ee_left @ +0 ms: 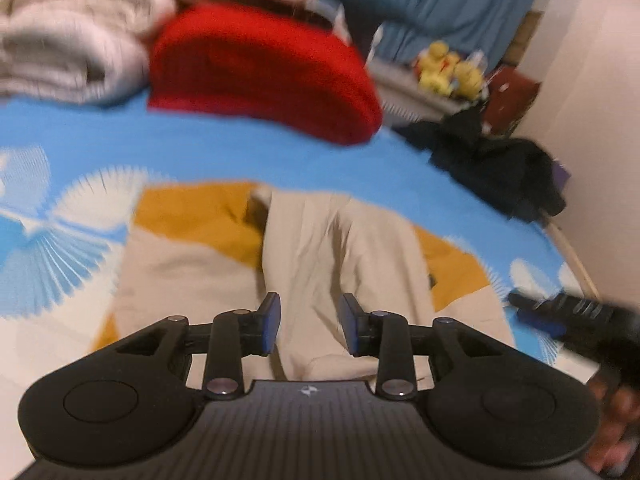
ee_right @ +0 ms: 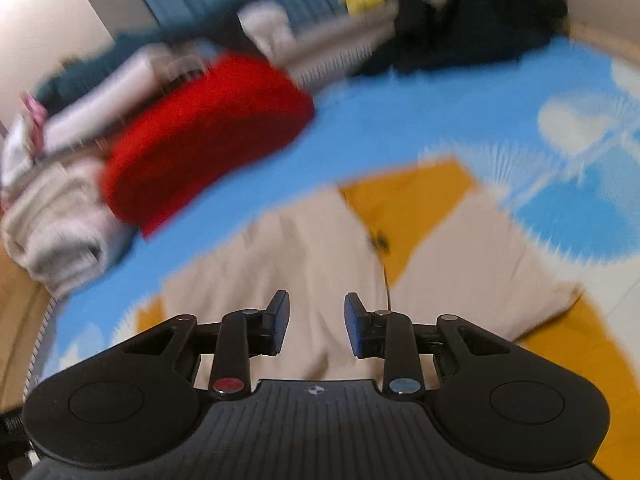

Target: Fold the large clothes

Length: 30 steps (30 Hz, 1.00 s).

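Fingers of the left gripper [ee_left: 307, 326] are parted with nothing between them, and those of the right gripper [ee_right: 316, 324] likewise stand apart and empty. Both are held above the beige and mustard garment [ee_left: 320, 248], which is spread on the blue patterned bedsheet [ee_left: 240, 152]. No writing can be read; only a small round emblem is seen on each gripper body. The right gripper's blurred tip is caught only by the left view, beside dark clothes [ee_left: 500, 168]. A red folded item [ee_right: 200, 136] and yellow plush toys [ee_left: 448, 70] are seen in both.
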Available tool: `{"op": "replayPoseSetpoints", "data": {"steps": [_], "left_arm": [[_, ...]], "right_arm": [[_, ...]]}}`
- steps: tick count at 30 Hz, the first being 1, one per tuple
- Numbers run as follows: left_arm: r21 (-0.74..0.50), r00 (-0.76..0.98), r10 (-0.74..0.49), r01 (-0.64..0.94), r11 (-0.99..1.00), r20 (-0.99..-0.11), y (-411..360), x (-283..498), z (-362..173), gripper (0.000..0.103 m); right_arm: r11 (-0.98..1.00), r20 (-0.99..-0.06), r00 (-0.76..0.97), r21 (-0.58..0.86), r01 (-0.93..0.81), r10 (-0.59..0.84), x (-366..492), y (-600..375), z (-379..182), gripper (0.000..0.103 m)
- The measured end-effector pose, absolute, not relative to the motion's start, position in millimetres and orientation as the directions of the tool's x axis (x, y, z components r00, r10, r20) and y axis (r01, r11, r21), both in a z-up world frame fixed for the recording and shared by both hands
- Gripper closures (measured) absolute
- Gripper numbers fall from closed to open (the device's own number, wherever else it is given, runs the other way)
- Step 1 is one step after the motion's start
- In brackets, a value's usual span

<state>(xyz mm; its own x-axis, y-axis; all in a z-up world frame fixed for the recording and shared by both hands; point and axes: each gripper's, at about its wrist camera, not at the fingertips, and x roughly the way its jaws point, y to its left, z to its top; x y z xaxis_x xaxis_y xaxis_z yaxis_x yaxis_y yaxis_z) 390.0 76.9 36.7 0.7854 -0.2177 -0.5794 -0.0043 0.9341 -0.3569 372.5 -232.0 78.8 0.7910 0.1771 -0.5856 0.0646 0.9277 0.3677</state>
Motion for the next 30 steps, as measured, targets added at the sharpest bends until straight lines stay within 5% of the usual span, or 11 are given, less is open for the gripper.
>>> {"op": "replayPoseSetpoints", "data": {"steps": [6,11,19,30], "left_arm": [[-0.299,0.876,-0.139,-0.006,0.954,-0.462,91,269,95,0.067],[-0.246,0.894,-0.074,-0.041,0.968,-0.441,93,149,89,0.067],[-0.217,0.845,-0.031,-0.101,0.971,-0.533,108,47,27,0.066],[-0.276,0.687,-0.005,-0.286,0.918,-0.727,155,60,-47,0.051]], "right_arm": [[0.95,-0.368,0.927,0.308,0.045,0.075,270,-264,158,0.06],[0.968,-0.305,0.952,0.234,0.095,-0.019,175,-302,167,0.06],[0.983,-0.393,0.913,0.092,0.161,-0.112,82,-350,116,0.06],[0.957,-0.699,0.693,0.043,0.285,-0.175,83,-382,16,0.057]]}}
